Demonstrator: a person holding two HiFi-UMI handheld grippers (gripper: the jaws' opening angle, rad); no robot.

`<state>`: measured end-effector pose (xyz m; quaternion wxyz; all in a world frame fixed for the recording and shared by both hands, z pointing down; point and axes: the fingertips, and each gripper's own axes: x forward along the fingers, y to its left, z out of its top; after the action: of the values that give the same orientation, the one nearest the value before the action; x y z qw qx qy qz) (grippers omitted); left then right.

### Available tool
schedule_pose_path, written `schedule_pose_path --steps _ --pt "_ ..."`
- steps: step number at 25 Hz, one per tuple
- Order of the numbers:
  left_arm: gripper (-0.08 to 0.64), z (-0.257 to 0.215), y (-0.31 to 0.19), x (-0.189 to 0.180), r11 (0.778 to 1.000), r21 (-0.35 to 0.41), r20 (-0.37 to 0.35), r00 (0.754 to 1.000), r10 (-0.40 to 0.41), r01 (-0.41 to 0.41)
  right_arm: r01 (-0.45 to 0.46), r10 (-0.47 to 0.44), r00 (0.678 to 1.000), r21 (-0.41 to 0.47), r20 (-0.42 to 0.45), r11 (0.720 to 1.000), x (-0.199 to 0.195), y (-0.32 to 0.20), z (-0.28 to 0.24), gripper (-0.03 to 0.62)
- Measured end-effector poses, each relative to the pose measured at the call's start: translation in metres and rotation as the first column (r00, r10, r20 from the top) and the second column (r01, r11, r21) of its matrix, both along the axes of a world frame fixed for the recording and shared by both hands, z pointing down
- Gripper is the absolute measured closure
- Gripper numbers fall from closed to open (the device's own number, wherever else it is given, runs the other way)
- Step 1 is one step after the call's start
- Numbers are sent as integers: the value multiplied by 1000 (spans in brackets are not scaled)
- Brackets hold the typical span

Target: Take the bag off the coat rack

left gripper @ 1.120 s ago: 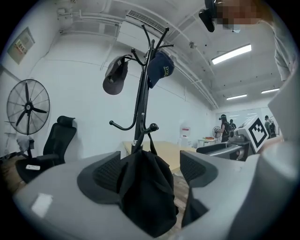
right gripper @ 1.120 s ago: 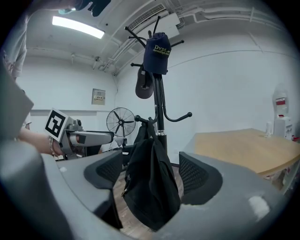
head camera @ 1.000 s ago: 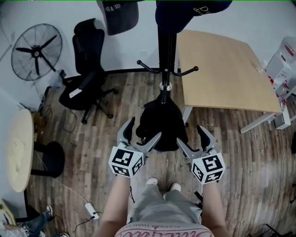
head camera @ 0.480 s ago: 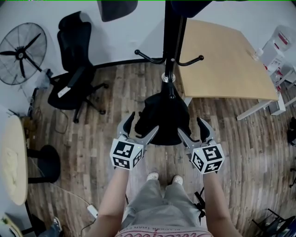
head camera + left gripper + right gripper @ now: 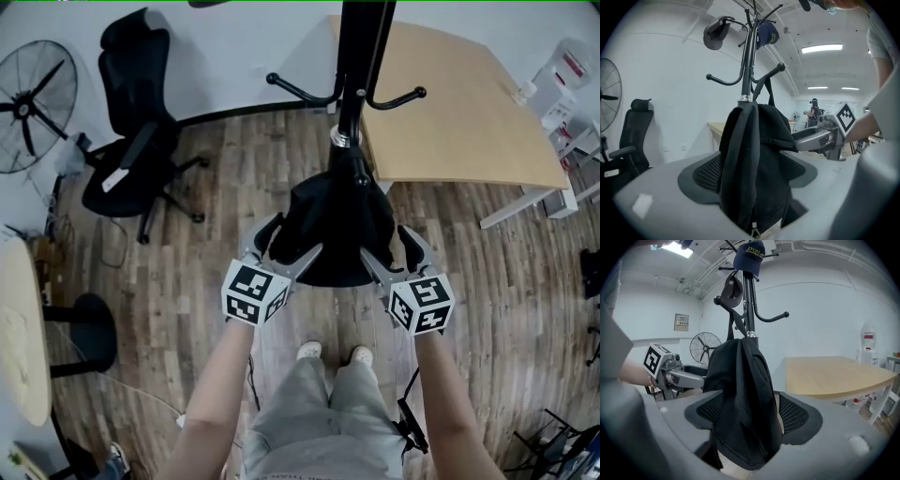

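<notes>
Head view: bag bracketed, grip not yet made

The black bag (image 5: 333, 225) hangs low on the coat rack (image 5: 354, 56), with its strap (image 5: 767, 91) looped over a side hook (image 5: 779, 68). The left gripper (image 5: 295, 236) and right gripper (image 5: 384, 242) flank it, one on each side. In the left gripper view the fabric fills the space between wide jaws, which are closing. In the right gripper view the jaws stand wide around the bag, with a thin gap showing beside one pad.

As I judge it, both sets of pads should bite firmly on thick folds, not loose fabric, before any lift. Then raise the bag straight up until the strap clears the upturned hook tip. Only then draw back, so the rack, with caps (image 5: 749, 256) on top, is not tugged over.
</notes>
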<state>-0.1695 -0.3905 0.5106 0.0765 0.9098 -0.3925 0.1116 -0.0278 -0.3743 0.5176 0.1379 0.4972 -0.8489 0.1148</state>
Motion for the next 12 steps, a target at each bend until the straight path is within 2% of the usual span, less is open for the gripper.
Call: schedule_pose_path --steps 3,8,12 --pt "181 13 -6 5 1000 1 28 999 20 -20 8 -8 999 -5 -33 1000 -2 -7 14 222" --pt "214 34 -20 3 1000 5 54 998 -22 22 8 -7 998 5 -67 1000 -5 -15 35 222" --pt "267 47 -36 4 999 -1 70 997 -37 37 1 -3 996 -23 -86 1000 -5 -28 54 224"
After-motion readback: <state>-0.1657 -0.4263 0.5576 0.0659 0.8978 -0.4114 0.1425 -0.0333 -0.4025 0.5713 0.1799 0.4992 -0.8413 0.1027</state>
